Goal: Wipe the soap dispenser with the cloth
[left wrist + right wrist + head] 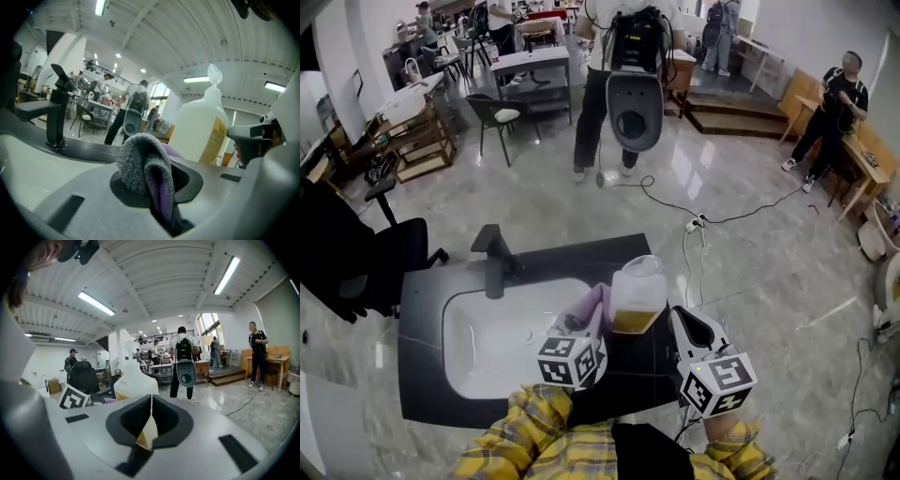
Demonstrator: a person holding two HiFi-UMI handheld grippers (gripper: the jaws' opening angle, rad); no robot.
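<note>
Glossy grey floor (750, 281) runs wide and open to the right of the sink unit and behind it, crossed only by a thin cable (722, 217). A person carrying a toilet bowl (623, 75) stands well back from it. On the left the room is tighter: a black office chair (356, 262) sits just off the corner of the dark counter (427, 375).

A white basin (487, 347) fills most of the counter, with a black faucet (494, 258) at its back rim. That leaves only a narrow dark strip to the right of the basin, and the soap dispenser (637, 295), a pale jug part full of amber liquid, stands upright there, close to the counter's right edge.

The left gripper (154, 187) is clamped on a grey and purple cloth (143, 164), whose bunched end rises just left of the jug. I cannot tell whether the two touch. The right gripper (150, 427) is at the counter's right edge beside the jug, jaws pressed together with nothing in them.
</note>
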